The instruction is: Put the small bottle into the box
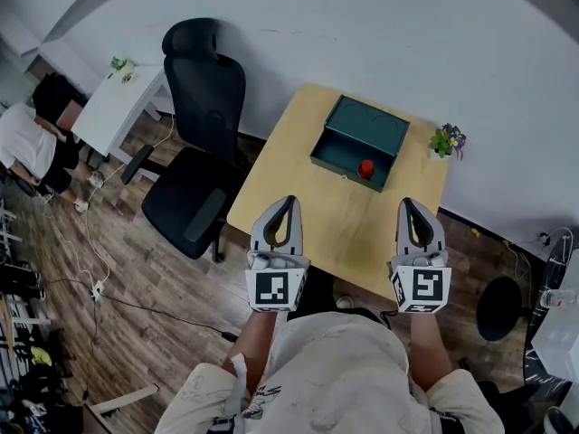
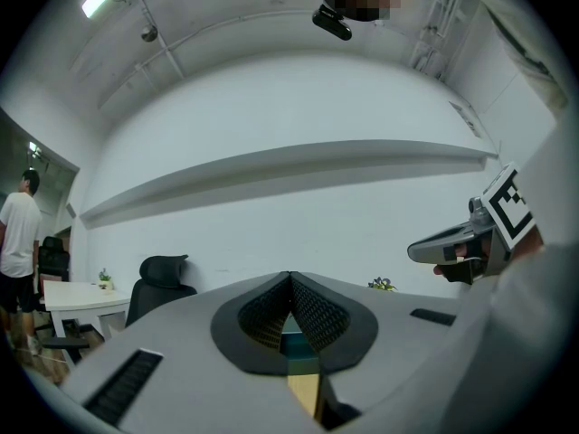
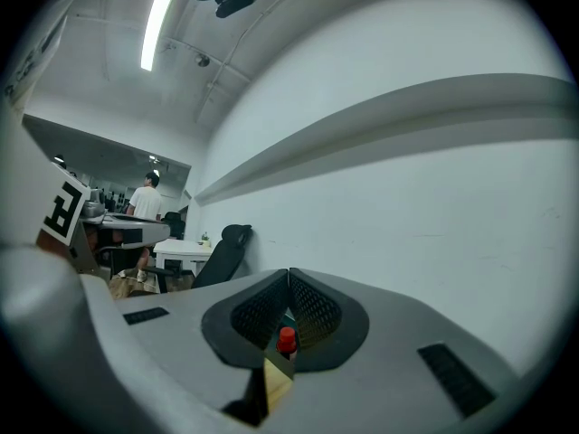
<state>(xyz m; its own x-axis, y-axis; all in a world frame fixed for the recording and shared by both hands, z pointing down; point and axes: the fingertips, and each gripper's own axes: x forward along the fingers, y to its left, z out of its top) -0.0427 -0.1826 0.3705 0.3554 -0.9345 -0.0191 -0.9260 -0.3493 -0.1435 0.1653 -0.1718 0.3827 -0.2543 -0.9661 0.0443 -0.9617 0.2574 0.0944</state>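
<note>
A dark green box (image 1: 342,150) lies open at the far side of the wooden table (image 1: 339,224). In its near right corner stands the small bottle with a red cap (image 1: 365,168). Both grippers hang level over the table's near edge, well short of the box. My left gripper (image 1: 289,201) is shut with nothing in it, its tips touching (image 2: 289,277). The right gripper (image 1: 406,202) is shut and empty too. Below its closed tips (image 3: 289,274) the red-capped bottle (image 3: 286,340) shows through the gap. A strip of the teal box (image 2: 294,344) shows below the left tips.
A small potted plant (image 1: 447,140) stands on the table's far right corner. A black office chair (image 1: 194,143) is left of the table, with a white side table (image 1: 113,107) and a person (image 1: 27,138) beyond. Cables lie on the wooden floor. A white wall runs behind the table.
</note>
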